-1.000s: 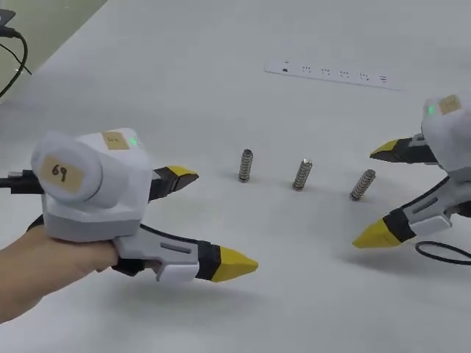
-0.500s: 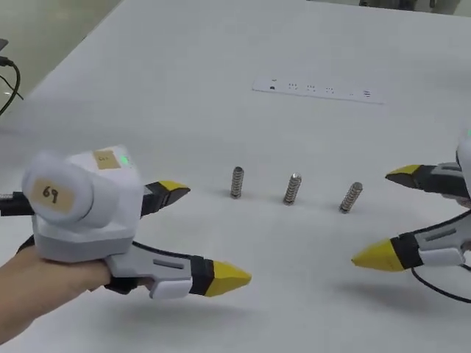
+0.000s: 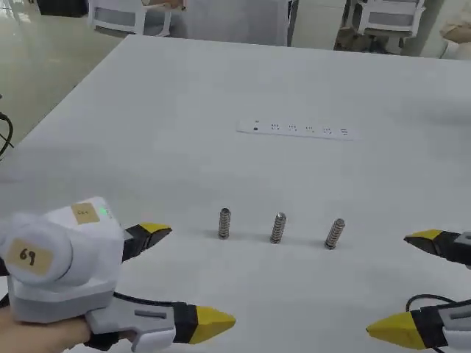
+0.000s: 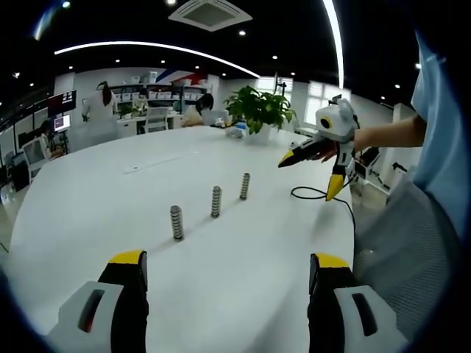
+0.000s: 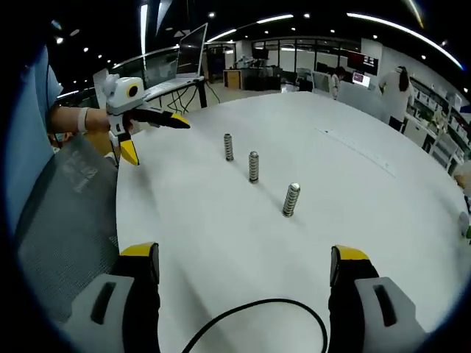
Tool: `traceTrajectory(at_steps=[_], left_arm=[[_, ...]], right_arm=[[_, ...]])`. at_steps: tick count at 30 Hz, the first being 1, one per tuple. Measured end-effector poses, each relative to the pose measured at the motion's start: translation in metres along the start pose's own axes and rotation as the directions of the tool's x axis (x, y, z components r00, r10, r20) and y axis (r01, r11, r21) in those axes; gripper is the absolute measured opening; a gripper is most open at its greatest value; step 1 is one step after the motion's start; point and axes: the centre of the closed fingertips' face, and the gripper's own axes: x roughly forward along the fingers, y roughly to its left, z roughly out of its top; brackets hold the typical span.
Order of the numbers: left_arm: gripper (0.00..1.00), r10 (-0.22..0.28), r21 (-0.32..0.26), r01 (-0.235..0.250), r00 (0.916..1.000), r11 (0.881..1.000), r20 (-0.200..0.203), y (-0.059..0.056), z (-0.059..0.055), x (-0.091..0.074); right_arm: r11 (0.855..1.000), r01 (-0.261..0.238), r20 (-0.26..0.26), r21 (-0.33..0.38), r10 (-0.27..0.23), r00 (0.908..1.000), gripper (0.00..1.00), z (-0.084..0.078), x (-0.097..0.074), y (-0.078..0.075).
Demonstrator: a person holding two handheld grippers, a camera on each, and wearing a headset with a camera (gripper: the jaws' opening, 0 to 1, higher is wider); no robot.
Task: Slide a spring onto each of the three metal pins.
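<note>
In the head view the right gripper (image 3: 389, 284) ran off the right edge just behind its jaws, and its cable (image 3: 423, 300) was cut off there too. The hand (image 3: 37, 340) under the left gripper (image 3: 200, 276) was clipped by the bottom edge. The three springs (image 3: 277, 229) looked so small that the pins within could not be told from the coils. The markings on the power strip (image 3: 298, 130) were too small to read. The chairs (image 3: 118, 15) beyond the table (image 3: 221, 88) were cut off at the top.
</note>
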Motion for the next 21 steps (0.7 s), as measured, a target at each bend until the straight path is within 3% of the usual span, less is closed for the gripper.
traceTrajectory(at_steps=[3, 6, 10, 12, 14, 16, 21], left_arm=[[0.88, 0.017, -0.003, -0.017, 0.9999, 1.0, -0.003, 0.002, 0.001, -0.002], [0.88, 0.031, -0.011, -0.031, 0.9995, 0.999, -0.004, 0.002, 0.002, -0.005], [0.88, 0.023, -0.005, -0.023, 0.9997, 1.0, 0.007, 0.0, 0.005, -0.006], [0.88, 0.018, 0.016, -0.018, 0.9998, 1.0, -0.01, -0.001, 0.002, -0.006], [0.87, 0.034, 0.026, -0.034, 0.9994, 0.999, -0.004, 0.001, 0.005, -0.006], [0.87, 0.043, 0.019, -0.044, 0.9987, 0.999, 0.028, 0.0, 0.012, -0.008], [0.88, 0.048, 0.024, -0.049, 0.998, 0.999, 0.042, -0.004, 0.013, -0.013]], right_arm=[[1.0, 0.003, 0.02, 0.021, -0.003, 0.9998, 0.95, -0.005, -0.004, 0.006], [0.998, 0.041, 0.041, 0.047, -0.043, 0.9983, 0.94, -0.007, -0.008, 0.0], [0.996, 0.066, 0.066, 0.062, -0.071, 0.9953, 0.94, 0.0, -0.012, -0.002], [0.993, 0.078, 0.099, 0.09, -0.087, 0.9913, 0.94, 0.004, -0.014, -0.002], [0.992, 0.084, 0.111, 0.095, -0.094, 0.9894, 0.94, 0.005, -0.017, 0.004], [0.992, 0.087, 0.113, 0.092, -0.097, 0.9889, 0.94, 0.006, -0.018, 0.01], [0.99, 0.088, 0.114, 0.112, -0.101, 0.9884, 0.95, -0.003, -0.014, 0.021]])
